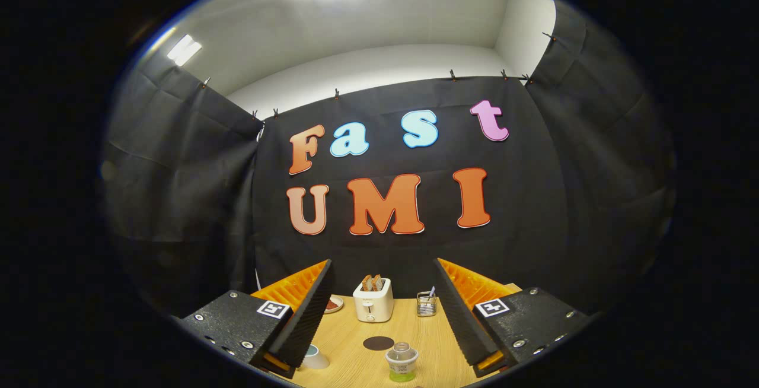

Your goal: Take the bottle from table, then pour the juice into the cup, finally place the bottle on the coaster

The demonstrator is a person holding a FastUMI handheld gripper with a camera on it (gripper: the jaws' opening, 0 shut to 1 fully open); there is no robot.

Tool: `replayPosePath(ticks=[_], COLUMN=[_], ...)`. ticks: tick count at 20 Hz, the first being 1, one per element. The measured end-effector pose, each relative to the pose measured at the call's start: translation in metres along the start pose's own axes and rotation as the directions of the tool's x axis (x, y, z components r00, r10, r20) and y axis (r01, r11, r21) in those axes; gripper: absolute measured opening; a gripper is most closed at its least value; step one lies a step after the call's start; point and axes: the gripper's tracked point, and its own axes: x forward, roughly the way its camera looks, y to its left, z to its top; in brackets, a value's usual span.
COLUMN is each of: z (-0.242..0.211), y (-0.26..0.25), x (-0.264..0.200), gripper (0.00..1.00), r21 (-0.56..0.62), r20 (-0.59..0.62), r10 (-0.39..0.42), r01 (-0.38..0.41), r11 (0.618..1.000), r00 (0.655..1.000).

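Nothing is done yet: the claw (382,311) hangs spread and empty above the wooden table (350,340), the small clear green-labelled bottle (401,362) between its fingers, white cup (314,357) beside one finger, dark round coaster (378,343) just beyond the bottle.

- A staged recording booth: black cloth (195,210) clipped up as walls, plain white room above.
- Kitchen props on a wooden counter (350,346): toaster (373,301) with bread, small plate (334,304), wire caddy (426,304).
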Motion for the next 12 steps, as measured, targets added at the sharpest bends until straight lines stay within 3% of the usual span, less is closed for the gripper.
replayPosePath(ticks=[12], z=[-0.083], y=[0.005], x=[0.006], gripper=[0.98], r21=[-0.043], r20=[-0.059], r10=[0.056], r01=[-0.059], r11=[0.997], r00=[0.997])
